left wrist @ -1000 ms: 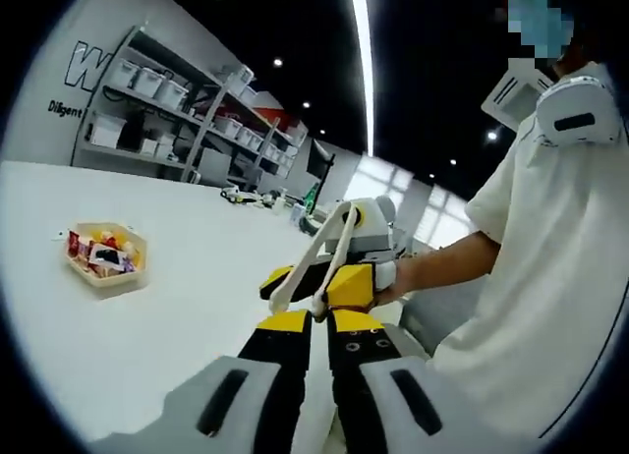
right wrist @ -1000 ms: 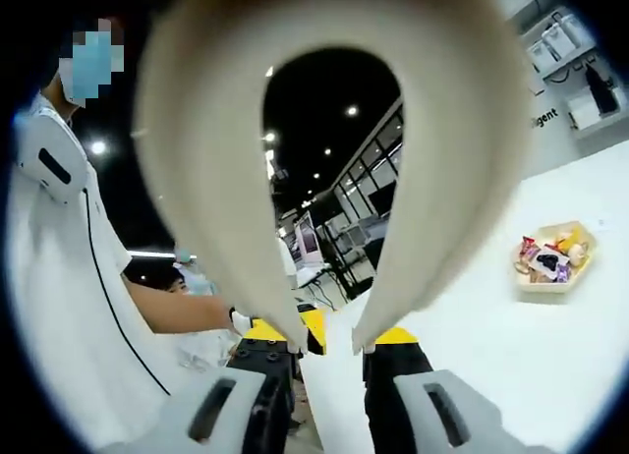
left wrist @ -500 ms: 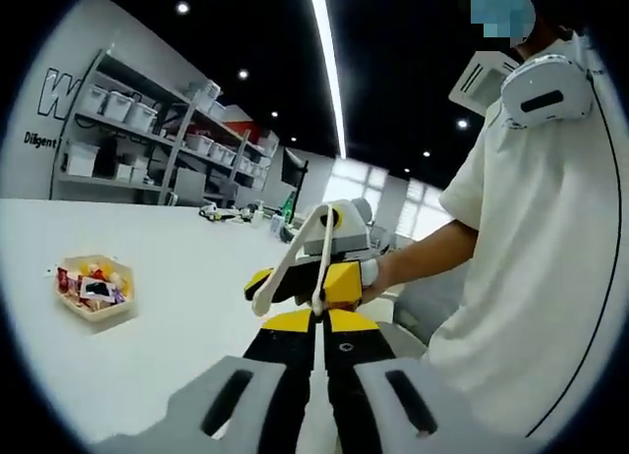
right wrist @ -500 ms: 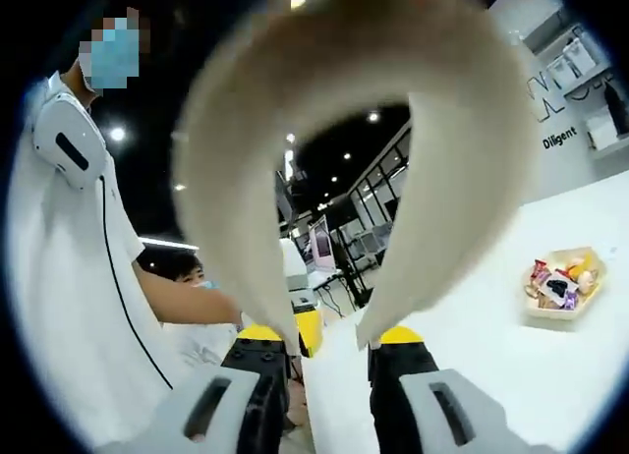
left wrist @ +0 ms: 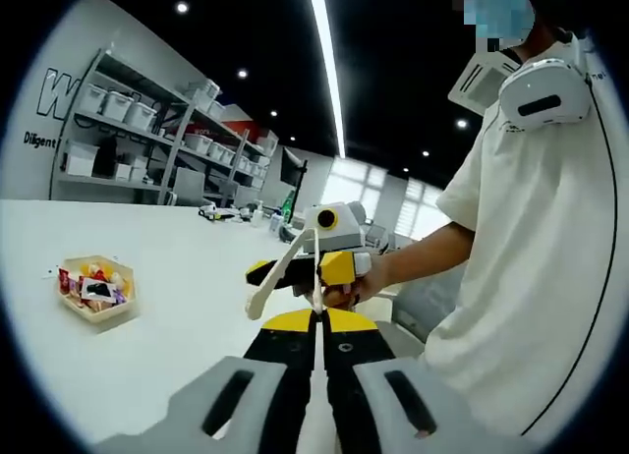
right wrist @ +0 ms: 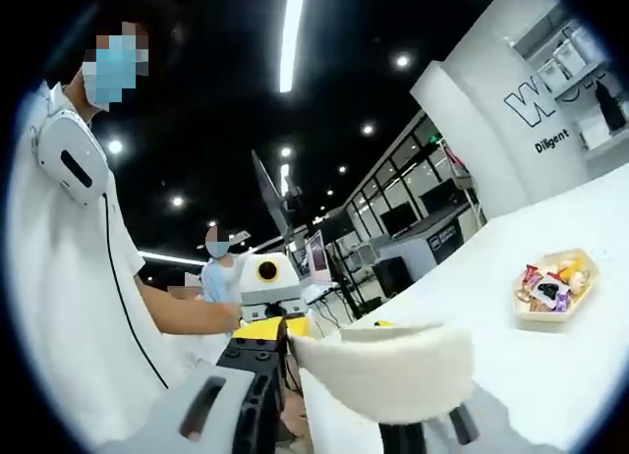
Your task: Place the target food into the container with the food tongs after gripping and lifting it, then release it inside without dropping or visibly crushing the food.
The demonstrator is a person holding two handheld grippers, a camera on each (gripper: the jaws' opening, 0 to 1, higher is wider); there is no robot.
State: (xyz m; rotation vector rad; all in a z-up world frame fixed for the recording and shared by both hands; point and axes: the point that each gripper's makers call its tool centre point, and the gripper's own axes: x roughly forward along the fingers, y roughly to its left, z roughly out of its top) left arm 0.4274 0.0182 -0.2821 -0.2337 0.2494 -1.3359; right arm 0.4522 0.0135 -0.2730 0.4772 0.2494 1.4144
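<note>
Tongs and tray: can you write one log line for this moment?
tongs: in right gripper | tray: on table, apart | left gripper: shut, empty

My left gripper [left wrist: 315, 328] has black jaws with yellow tips, a couple of small screws, and pale grey housings with dark slots. Right gripper [left wrist: 316, 275] has the same yellow and black. I'm wearing a white short-sleeved shirt [left wrist: 536, 267] with a thin black cable [right wrist: 116, 295] down it.

Cream food tongs [left wrist: 285, 267], plastic, off the table, arms spread toward tips, pointing down-left in left gripper view; in right gripper view lying crosswise at bottom, v. close to lens. Hexagonal yellowish container [left wrist: 94, 287] on white table w/ mixed wrapped snacks [right wrist: 546, 286] inside, well apart from tongs.
</note>
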